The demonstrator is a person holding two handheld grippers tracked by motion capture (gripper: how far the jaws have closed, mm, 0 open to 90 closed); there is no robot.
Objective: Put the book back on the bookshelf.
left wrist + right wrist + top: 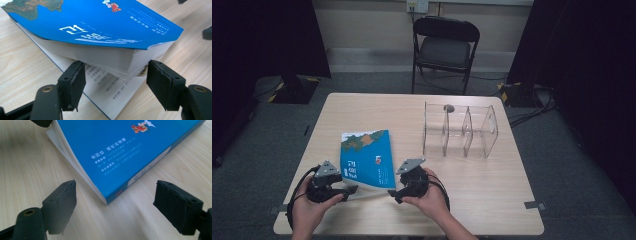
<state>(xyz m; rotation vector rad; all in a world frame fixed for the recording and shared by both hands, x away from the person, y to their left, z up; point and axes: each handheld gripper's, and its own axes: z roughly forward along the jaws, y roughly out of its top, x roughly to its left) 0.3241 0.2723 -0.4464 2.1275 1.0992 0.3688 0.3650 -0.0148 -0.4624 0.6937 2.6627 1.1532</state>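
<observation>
book [366,157]: near-left on the table, front edge lifted a bit
left gripper [113,75]: jaws apart, nosing under the pages
right gripper [113,202]: jaws apart at the corner
next: probably clamp, then lift

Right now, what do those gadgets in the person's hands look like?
Each hand holds a black two-jaw gripper: left gripper, right gripper. Each carries a grey three-cornered plate on top and trails a black cable. Up close, the jaws end in blocky black pads with worn edges. No sleeves are visible.
</observation>
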